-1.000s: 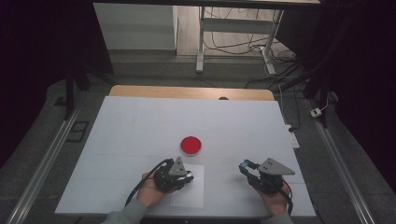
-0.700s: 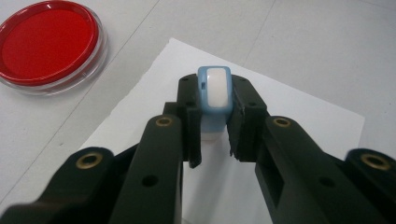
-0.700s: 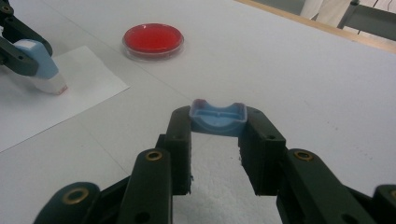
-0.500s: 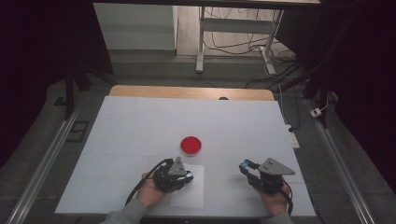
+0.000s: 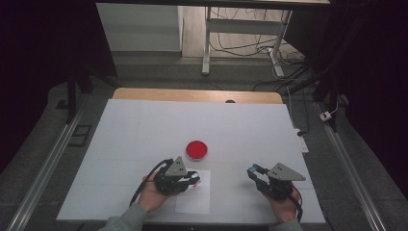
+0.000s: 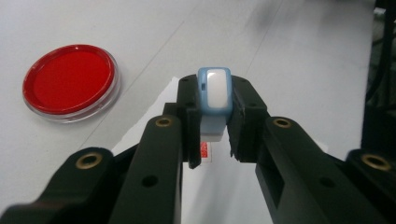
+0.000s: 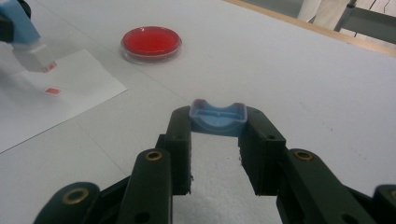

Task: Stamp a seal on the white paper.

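Left gripper [image 6: 212, 140] is clamped on a small blue-and-white stamp [image 6: 214, 95], jaws pinching its blue body from both sides, white base pointing down over the white paper sheet [image 5: 193, 199]. In the right gripper view a red mark [image 7: 53, 91] sits printed on the sheet; the stamp hangs just above it, whether it touches the sheet is hard to tell. Right gripper [image 7: 217, 154] is closed on the stamp's blue cap [image 7: 218, 117], held over bare table [image 5: 144, 130], well apart from the sheet. Red ink dish [image 5: 197, 149] sits just beyond the sheet, untouched.

Handling guess: stamp is light, rigid plastic, smooth sides so a bit slippery; a grip across the flat blue flanks, as now, looks best. Cap is thin-walled and hollow, likely to flex or pop out if squeezed hard. Dish looks shallow, brittle, easily slid.
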Tool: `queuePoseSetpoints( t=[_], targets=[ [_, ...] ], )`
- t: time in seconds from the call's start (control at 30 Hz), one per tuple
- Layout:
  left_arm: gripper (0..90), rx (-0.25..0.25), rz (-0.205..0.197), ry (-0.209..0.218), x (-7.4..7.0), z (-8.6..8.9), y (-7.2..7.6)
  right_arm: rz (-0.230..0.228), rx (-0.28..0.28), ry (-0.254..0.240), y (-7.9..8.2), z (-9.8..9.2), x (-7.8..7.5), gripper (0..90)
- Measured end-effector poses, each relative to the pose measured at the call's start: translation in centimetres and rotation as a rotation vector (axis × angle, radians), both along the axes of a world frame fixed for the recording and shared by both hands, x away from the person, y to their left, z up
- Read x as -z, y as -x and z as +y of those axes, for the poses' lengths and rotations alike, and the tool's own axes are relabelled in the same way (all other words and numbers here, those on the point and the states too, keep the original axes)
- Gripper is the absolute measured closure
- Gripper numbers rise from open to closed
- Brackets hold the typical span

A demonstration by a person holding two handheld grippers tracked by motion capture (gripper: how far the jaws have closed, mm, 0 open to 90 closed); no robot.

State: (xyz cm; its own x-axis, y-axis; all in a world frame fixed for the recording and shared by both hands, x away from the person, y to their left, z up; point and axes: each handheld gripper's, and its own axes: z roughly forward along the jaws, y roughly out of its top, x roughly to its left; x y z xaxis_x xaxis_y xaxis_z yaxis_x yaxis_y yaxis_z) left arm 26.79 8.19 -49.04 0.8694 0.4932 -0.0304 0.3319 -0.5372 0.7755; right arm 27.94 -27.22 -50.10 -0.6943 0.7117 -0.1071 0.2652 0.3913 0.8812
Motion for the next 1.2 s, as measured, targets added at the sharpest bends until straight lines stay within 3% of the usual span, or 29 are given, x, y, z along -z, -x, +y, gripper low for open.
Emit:
queuePoseSetpoints(
  t=[0.43, 0.9, 1.2],
  targets=[
    [76.0, -0.046, 0.032, 0.080, -0.9, 1.6, -0.1, 0.005, 0.000, 0.002, 0.0, 0.1, 0.1, 65.0],
    [76.0, -0.089, 0.042, 0.113, -1.4, 3.3, -0.3, 0.007, -0.001, 0.007, 0.0, 0.2, 0.2, 65.0],
    [75.9, -0.119, 0.056, 0.185, -2.0, 4.7, -0.5, 0.009, -0.003, 0.011, -0.1, 0.4, 0.3, 64.9]
  ],
)
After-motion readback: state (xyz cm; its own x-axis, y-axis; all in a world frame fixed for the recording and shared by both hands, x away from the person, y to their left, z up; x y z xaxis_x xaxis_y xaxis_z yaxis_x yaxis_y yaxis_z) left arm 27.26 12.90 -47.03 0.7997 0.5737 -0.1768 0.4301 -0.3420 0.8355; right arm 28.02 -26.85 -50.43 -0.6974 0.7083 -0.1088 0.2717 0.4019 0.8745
